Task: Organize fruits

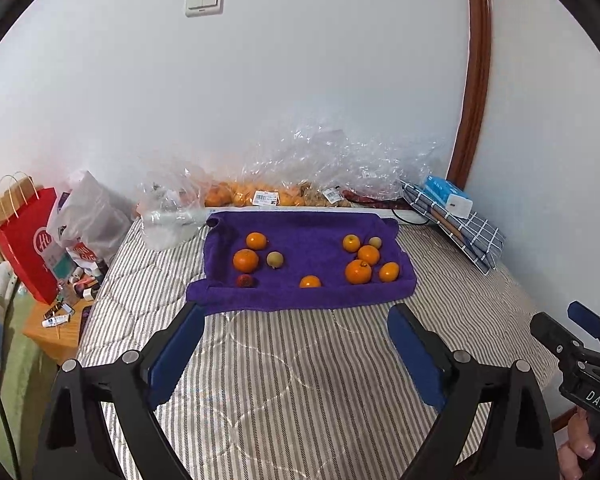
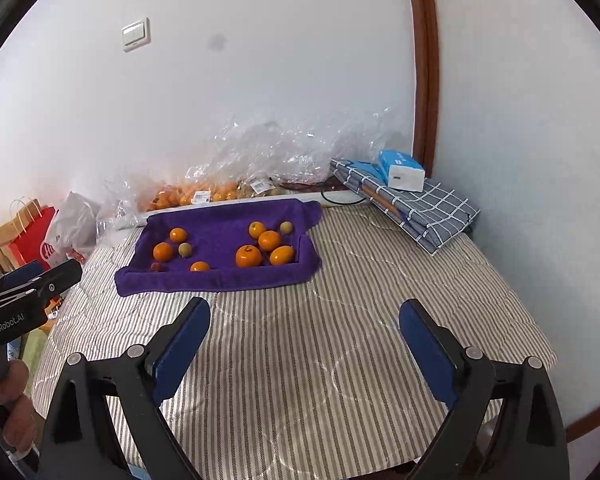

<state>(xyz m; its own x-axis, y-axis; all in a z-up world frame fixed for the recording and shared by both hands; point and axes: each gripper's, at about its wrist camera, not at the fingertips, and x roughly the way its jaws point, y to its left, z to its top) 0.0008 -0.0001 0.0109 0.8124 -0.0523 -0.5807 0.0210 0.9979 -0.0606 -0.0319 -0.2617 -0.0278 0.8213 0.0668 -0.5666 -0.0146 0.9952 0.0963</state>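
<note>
Purple towel (image 1: 300, 264) on striped bed (image 1: 300, 360), far side; oranges (image 1: 358, 272) grouped left and right. Left gripper (image 1: 296, 316), right gripper (image 2: 304, 312): fingers apart, holding nothing.

Both wrist views facing towel (image 1: 300, 256)

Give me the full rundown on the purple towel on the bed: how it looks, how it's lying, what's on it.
The purple towel looks like soft terry cloth, spread flat on the striped bed cover near the wall. Its edges are rolled or bunched up into a low rim, so it works like a shallow tray. Fruit lies on it in two loose groups: oranges with a pale round fruit on each side, a small reddish one at the front left, and one orange alone at the front middle. Clear plastic bags lie just behind it. Neither gripper touches it.
</note>
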